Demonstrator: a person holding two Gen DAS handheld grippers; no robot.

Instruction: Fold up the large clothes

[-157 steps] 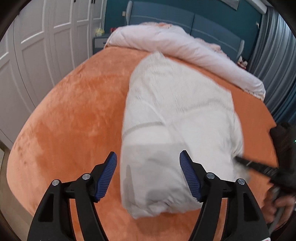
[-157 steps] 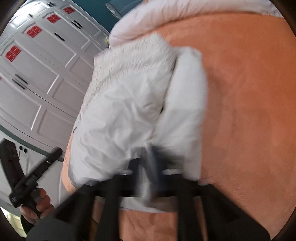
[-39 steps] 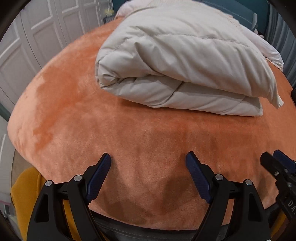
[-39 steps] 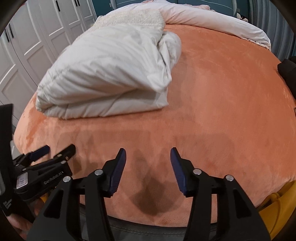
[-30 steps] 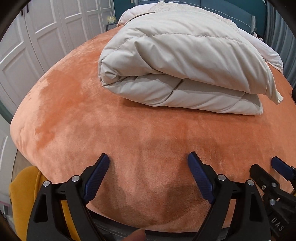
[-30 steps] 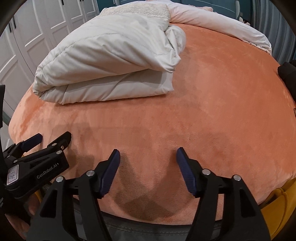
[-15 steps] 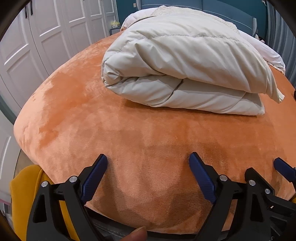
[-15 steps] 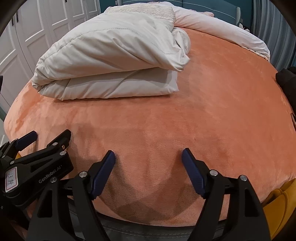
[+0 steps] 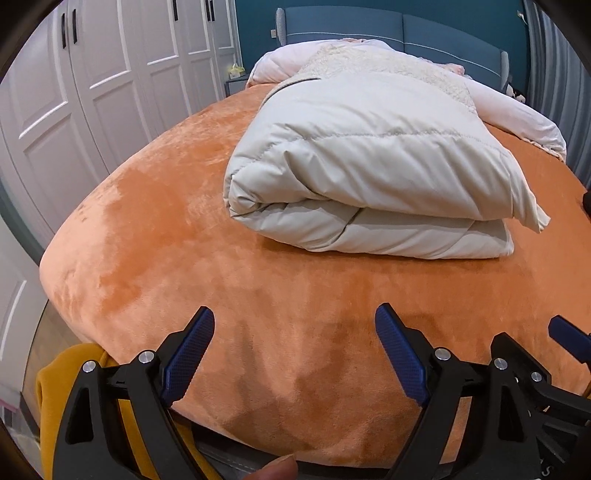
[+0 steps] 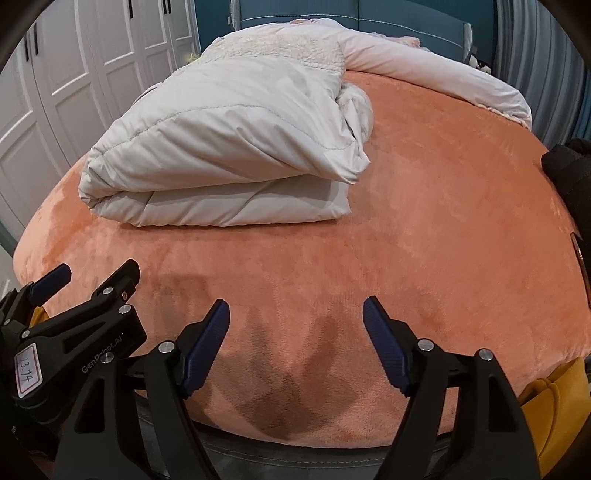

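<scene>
A pale grey puffy coat (image 9: 369,177) lies folded in a thick bundle on the orange bed cover (image 9: 155,236); it also shows in the right wrist view (image 10: 229,147). My left gripper (image 9: 295,350) is open and empty, held near the bed's front edge, well short of the coat. My right gripper (image 10: 295,343) is open and empty, also at the front edge. The two grippers are side by side: the right one shows in the left wrist view (image 9: 535,362), the left one in the right wrist view (image 10: 85,288).
A white duvet (image 9: 517,114) lies along the head of the bed by the blue headboard (image 9: 369,22). White wardrobe doors (image 9: 92,92) stand at the left. A dark item (image 10: 569,170) sits at the right edge. Yellow fabric (image 9: 66,387) hangs below the bed front.
Both grippers have drawn back from the coat toward the bed's front edge and risen slightly. The right gripper let go of the coat and opened wider. The coat rests folded.
</scene>
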